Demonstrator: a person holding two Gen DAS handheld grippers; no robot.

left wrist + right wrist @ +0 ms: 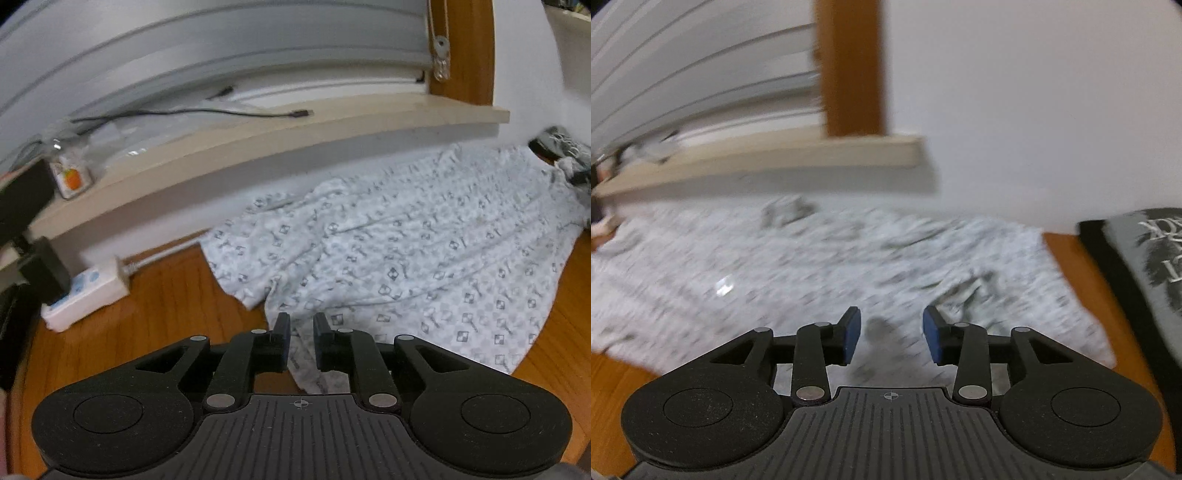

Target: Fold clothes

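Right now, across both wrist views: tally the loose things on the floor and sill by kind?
Garments: 2, patterned white one and folded black one
Power strips: 1
Cables on sill: 1
Clear packets on sill: 1
Total: 5

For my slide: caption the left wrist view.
Left tongs slightly parted over an edge of patterned garment on the wooden floor.
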